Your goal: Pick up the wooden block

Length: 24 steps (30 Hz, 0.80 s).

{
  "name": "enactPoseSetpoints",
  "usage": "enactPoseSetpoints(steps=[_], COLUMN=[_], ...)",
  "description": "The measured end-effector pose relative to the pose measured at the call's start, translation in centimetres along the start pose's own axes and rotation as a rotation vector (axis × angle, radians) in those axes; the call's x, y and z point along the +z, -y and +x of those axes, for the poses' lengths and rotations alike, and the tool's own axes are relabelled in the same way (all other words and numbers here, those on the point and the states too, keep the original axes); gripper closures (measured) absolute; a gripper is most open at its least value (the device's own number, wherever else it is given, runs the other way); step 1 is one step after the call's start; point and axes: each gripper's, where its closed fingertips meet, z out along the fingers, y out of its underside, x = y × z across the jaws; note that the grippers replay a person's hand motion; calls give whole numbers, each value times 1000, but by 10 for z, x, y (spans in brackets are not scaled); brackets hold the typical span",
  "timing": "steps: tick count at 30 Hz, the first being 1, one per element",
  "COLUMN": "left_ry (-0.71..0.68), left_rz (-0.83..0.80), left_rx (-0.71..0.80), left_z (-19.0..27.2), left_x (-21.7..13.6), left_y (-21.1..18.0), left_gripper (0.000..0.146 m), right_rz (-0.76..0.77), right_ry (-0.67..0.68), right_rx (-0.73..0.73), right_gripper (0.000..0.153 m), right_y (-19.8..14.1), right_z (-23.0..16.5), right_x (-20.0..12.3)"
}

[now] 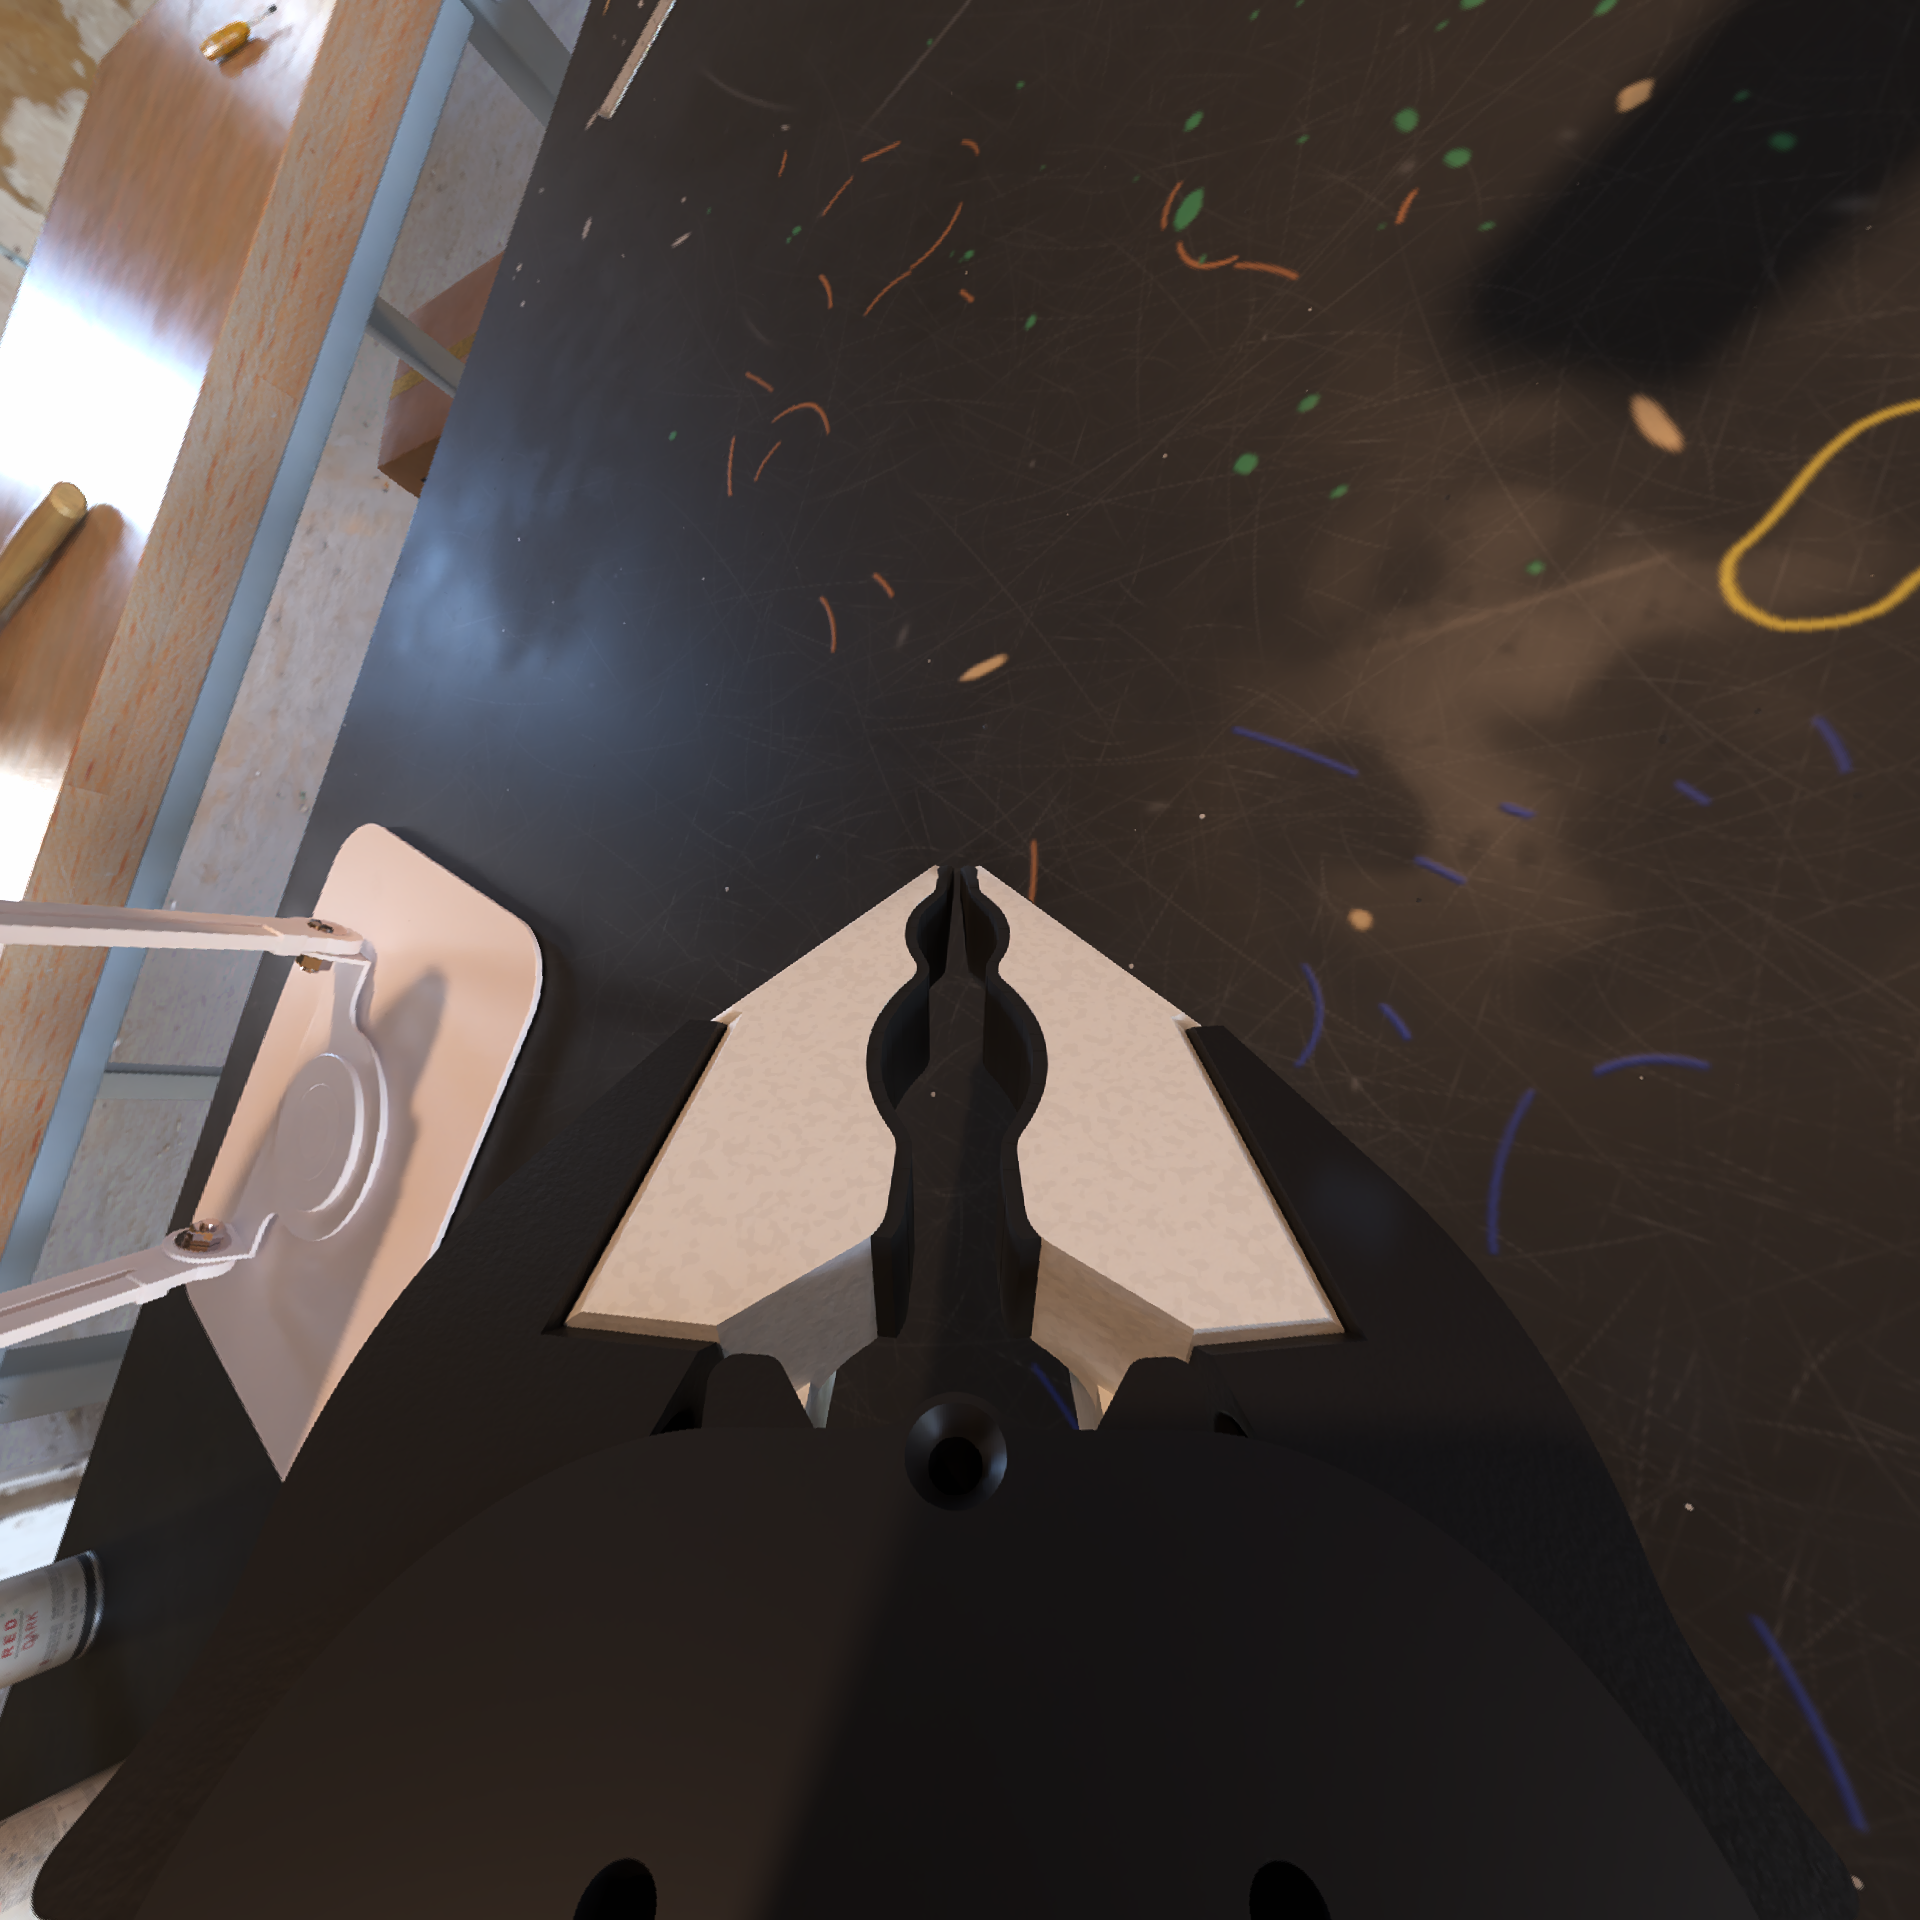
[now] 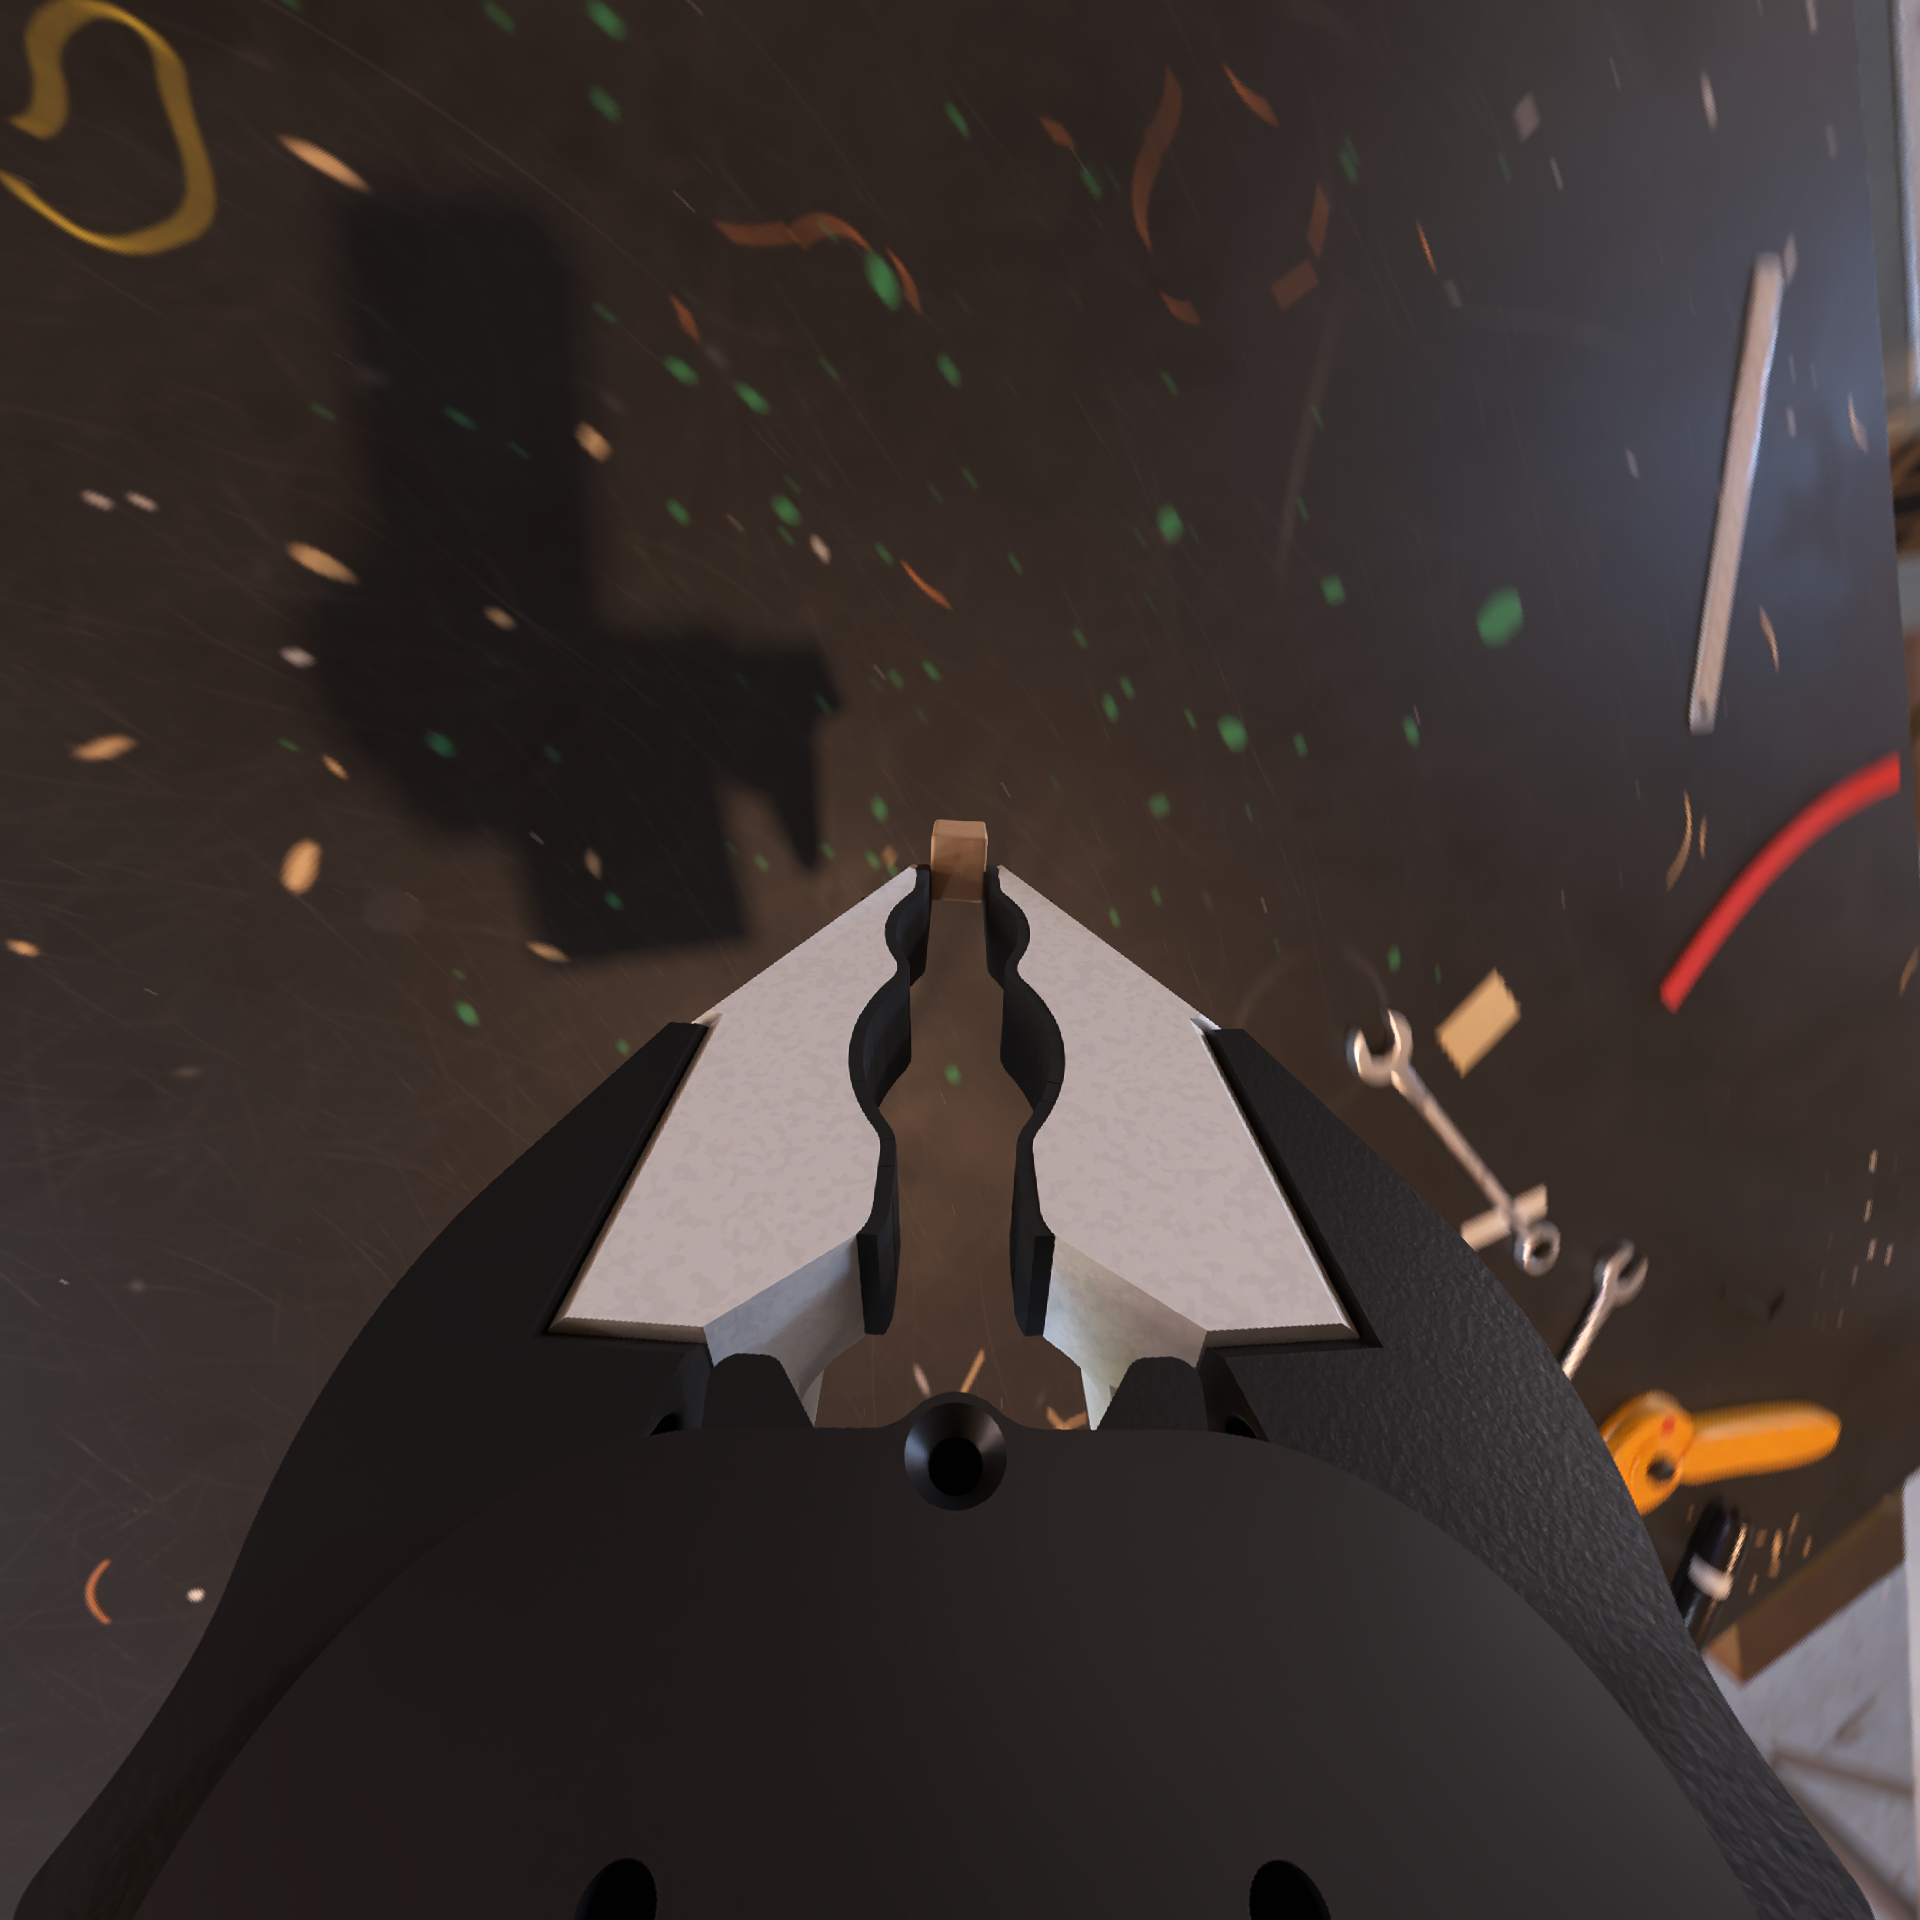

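- Wooden block (image 2: 957, 858) sits pinched at the very tips of the right gripper (image 2: 957, 883); only the last bit of each pad touches its sides, and most of the block pokes out beyond the tips.
- Block appears lifted off the black tabletop (image 2: 520, 1039): the gripper's shadow lies well apart from the block, to its left. Judged, not certain.
- Risk 1: with such a shallow hold, the block could pivot or squirt forward out of the tips on any jerk or tilt. Cause: small contact area, far from the deeper curved hollows of the pads.
- Risk 2: any slackening of the squeeze would likely drop it straight down onto the table.
- Left gripper (image 1: 957, 883) is clenched on nothing, tips meeting, over bare table; plays no part in the hold.
- Around the block, right wrist view: two wrenches (image 2: 1455, 1132) right and nearer the camera; a yellow-handled clamp (image 2: 1714, 1439) nearer still; a red strip (image 2: 1766, 883) right; a metal bar (image 2: 1735, 499) right and farther off; a small tan card (image 2: 1475, 1006) right.
- Left wrist view: a white lamp base (image 1: 405, 1091) at the table's left edge, a small jar (image 1: 47, 1621) near it.
- Nothing stands in the way of lifting further; the clutter is well apart from the block.
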Motion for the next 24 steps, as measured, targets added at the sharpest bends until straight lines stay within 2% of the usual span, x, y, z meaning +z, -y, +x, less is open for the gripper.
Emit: enactPoseSetpoints(steps=[5,10,14,19,24], left_ry=[-6,-20,-23,-23,-26], left_rz=[-8,-15,-16,-12,-9], left_rx=[-4,-1,-3,-10,-11], left_z=[2,5,6,6,6], left_x=[3,6,8,7,7], left_y=[-1,-3,-3,-3,-3], left_gripper=[145,145,145,145,145], right_rz=[-131,-225,-331,-324,-289], right_ry=[-82,-54,-110,-102,-97], right_rx=[152,243,288,443,504], right_gripper=[143,143,143,143,143], right_y=[-73,-134,-171,-182,-177], right_z=[36,34,35,45,64], right_x=[-4,5,13,33,56])
